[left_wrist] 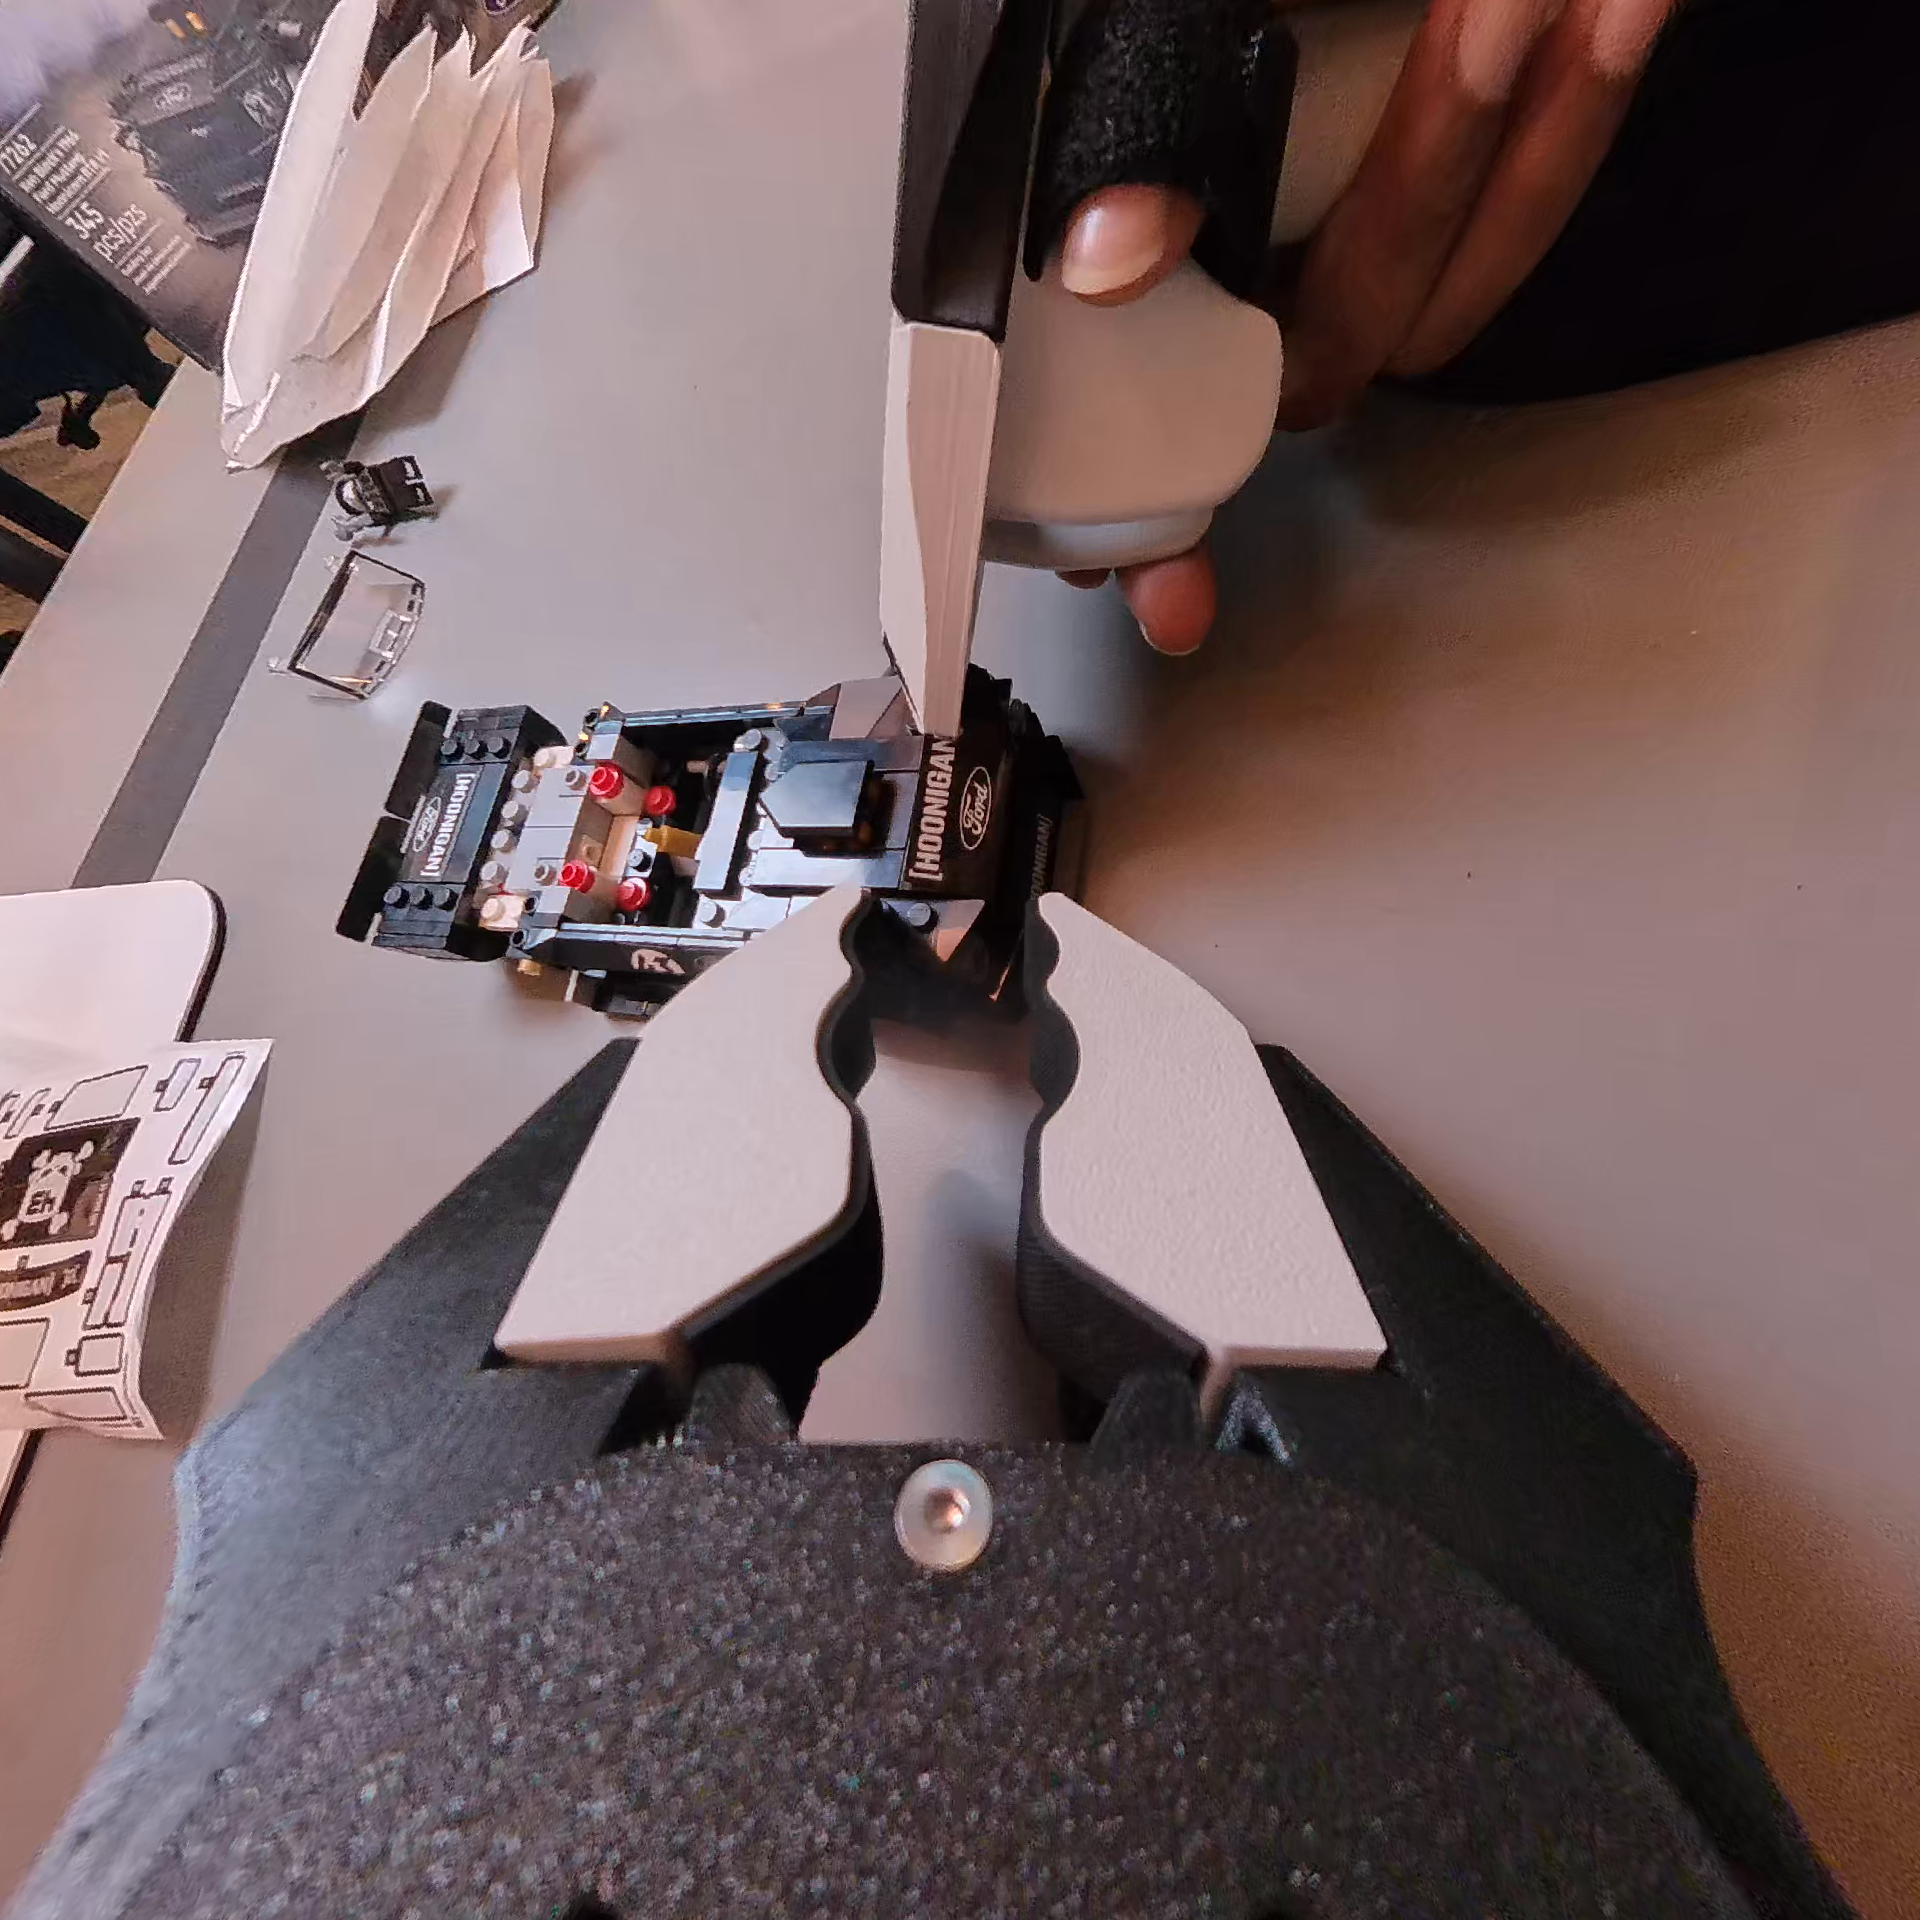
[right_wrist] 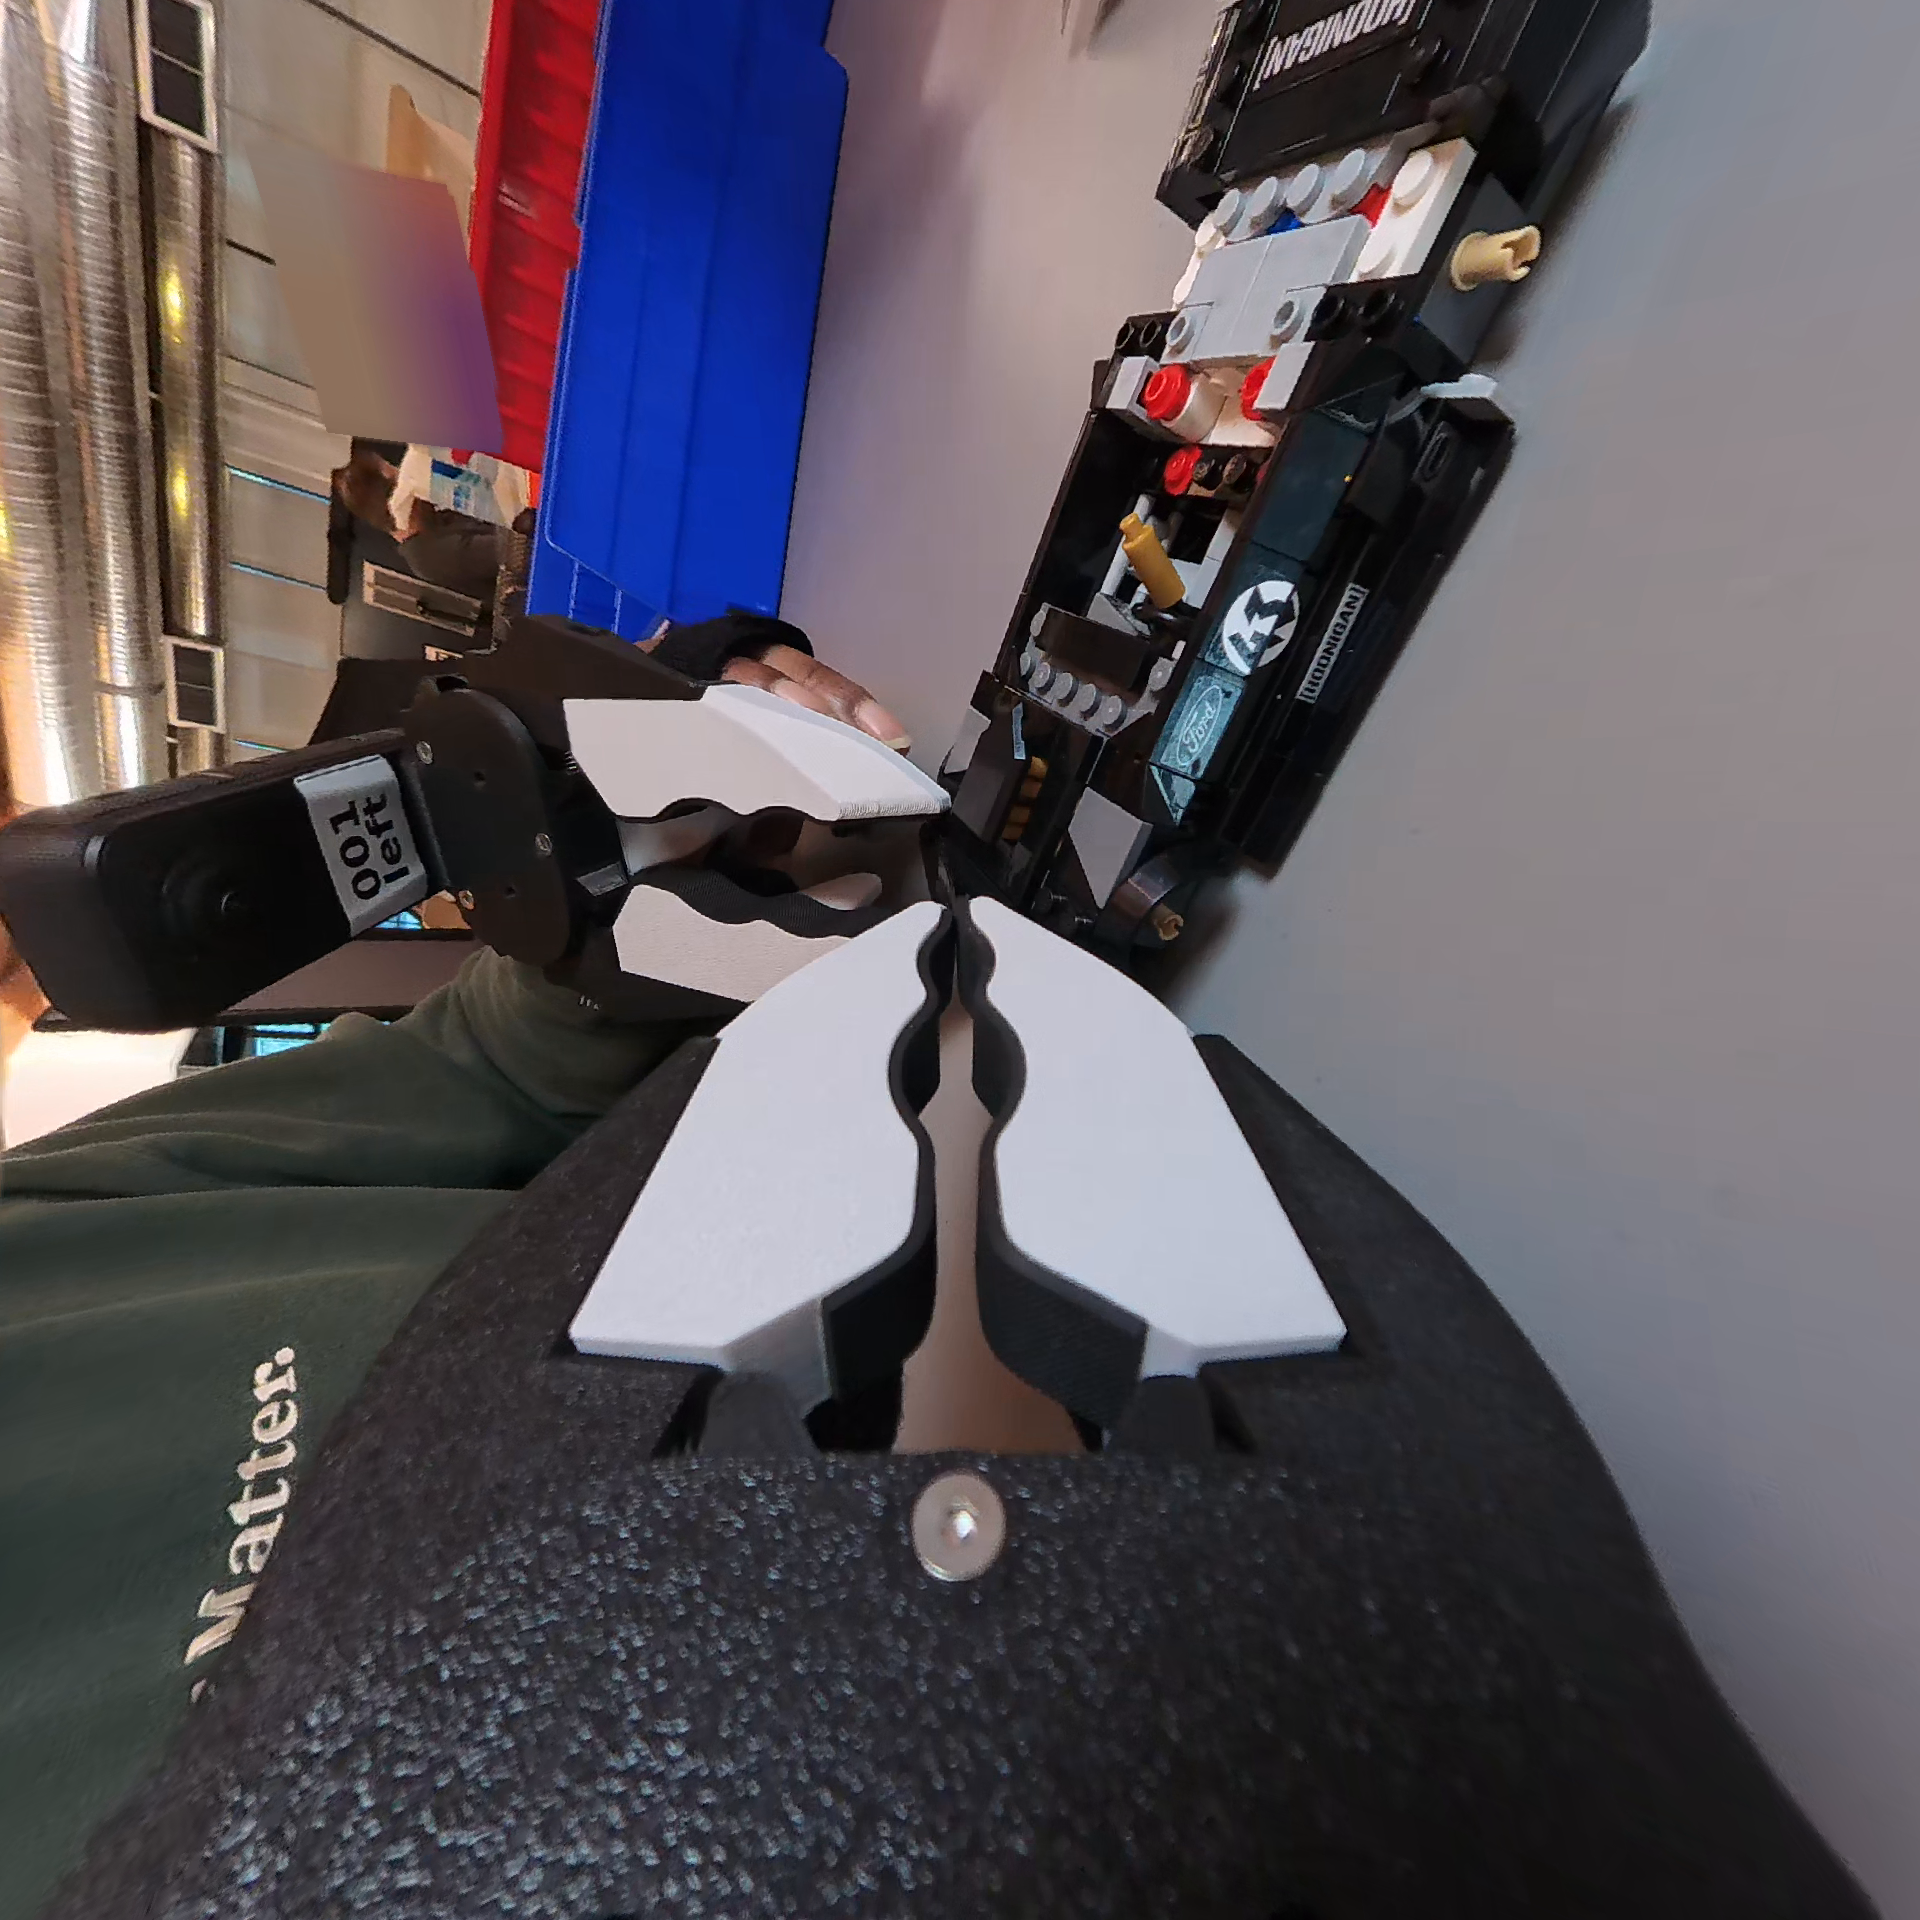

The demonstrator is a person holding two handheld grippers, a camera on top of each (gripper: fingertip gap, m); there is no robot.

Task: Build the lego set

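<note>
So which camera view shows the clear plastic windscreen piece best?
The left wrist view: the clear plastic windscreen piece lies loose on the grey table, apart from the black brick car. The right wrist view does not show it.

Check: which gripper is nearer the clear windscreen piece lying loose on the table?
Left, probably. The left gripper sits at the car's near rear corner; the right gripper is farther back on the car's tail, and the clear windscreen piece lies beyond its front.

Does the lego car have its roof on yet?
No, the top is open. On the lego car you can see inside: red studs and a yellow piece. A clear windscreen piece lies apart on the table.
</note>
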